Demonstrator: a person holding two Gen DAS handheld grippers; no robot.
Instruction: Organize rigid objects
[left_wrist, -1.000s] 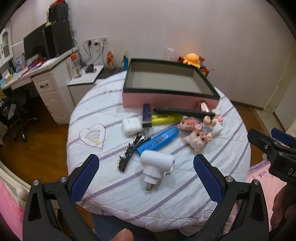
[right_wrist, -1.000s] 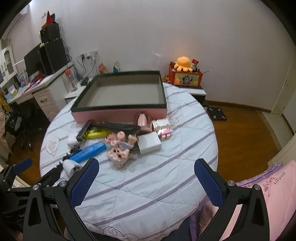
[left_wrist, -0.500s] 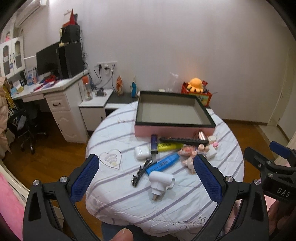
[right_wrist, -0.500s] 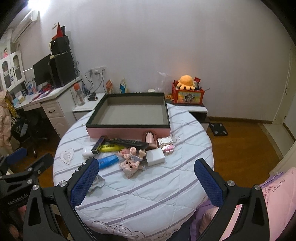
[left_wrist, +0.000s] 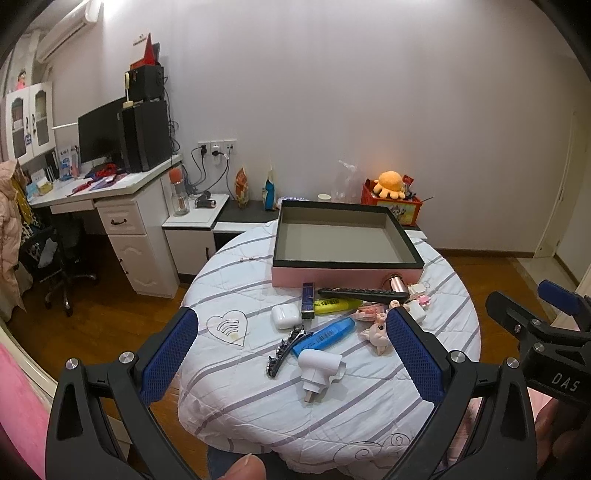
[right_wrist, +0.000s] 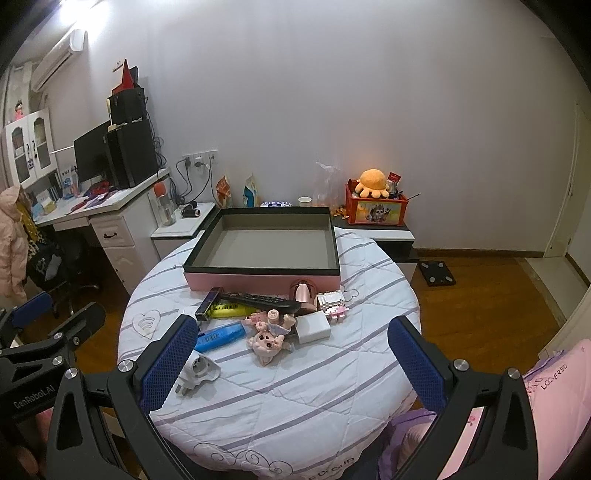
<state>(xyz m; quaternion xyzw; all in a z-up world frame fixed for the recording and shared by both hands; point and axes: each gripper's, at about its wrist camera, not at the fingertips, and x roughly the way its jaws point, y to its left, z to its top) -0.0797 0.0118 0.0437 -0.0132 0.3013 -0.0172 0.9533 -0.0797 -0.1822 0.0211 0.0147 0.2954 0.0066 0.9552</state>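
Your left gripper (left_wrist: 291, 347) and right gripper (right_wrist: 291, 349) held level above near edge of round table (right_wrist: 295, 398), both spread wide, nothing between fingers. Pink box (right_wrist: 264, 251) sits at far side, empty. Clutter lies just in front of box: remote (right_wrist: 264, 300), blue marker (left_wrist: 323, 336), white plug (left_wrist: 319, 369), pig toy (right_wrist: 267, 339), earbud case (left_wrist: 285, 316). Since a second ago, you pulled both grippers back and up; table looks smaller.

White cloth (left_wrist: 369, 398) with grey stripes covers the desk. The box (right_wrist: 258, 281) is pink outside, black on the rim, grey inside. A blue marker (left_wrist: 325, 336), a yellow highlighter (left_wrist: 336, 305), a white plug (left_wrist: 317, 369), a black remote (left_wrist: 362, 294), a pink pig toy (right_wrist: 266, 341).
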